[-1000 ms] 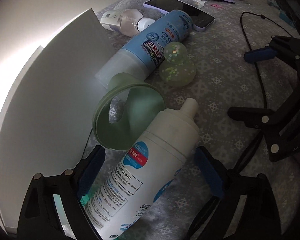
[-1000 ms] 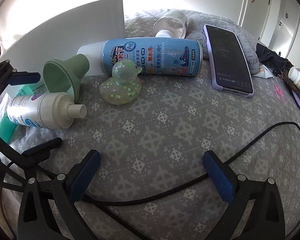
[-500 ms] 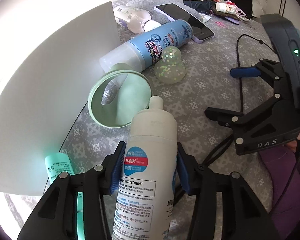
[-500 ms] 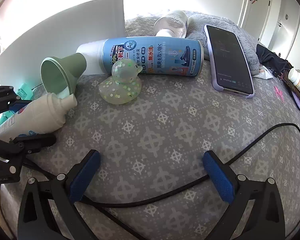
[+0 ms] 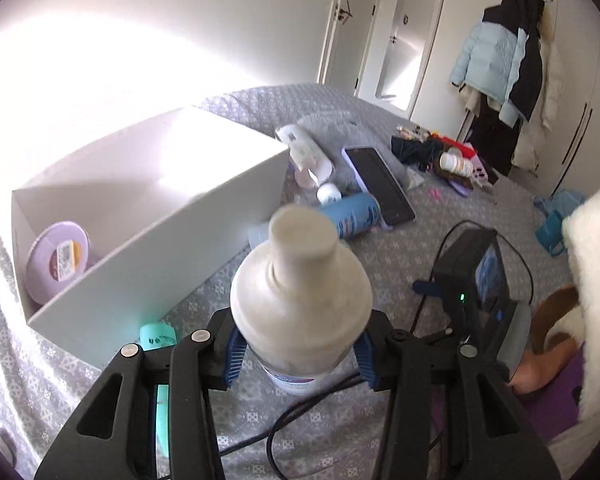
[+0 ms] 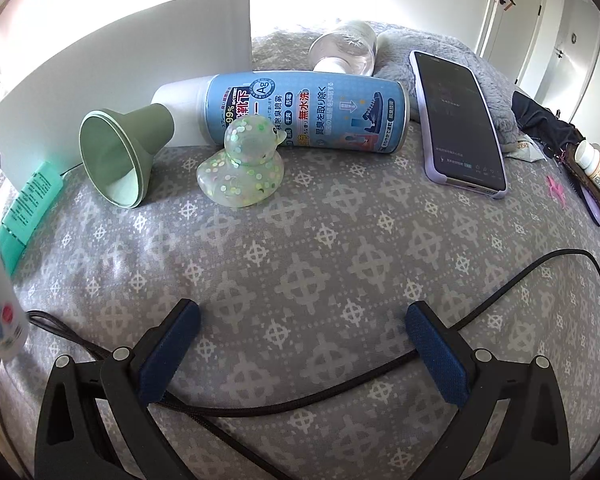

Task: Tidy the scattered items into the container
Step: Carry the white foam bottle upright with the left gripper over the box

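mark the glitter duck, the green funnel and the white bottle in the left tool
glitter duck [image 6: 241, 168]: right wrist view, on its body.
green funnel [image 6: 118, 160]: right wrist view, on the inside of the wide mouth.
white bottle [image 5: 300, 300]: left wrist view, on its shoulder, between the pads.

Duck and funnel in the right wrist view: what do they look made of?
Duck: likely soft translucent plastic or vinyl, glossy, with glitter flecks showing through its body. Funnel: looks like matte green plastic or silicone; even colour, no shine, thin layered rim. Which one, I cannot tell.
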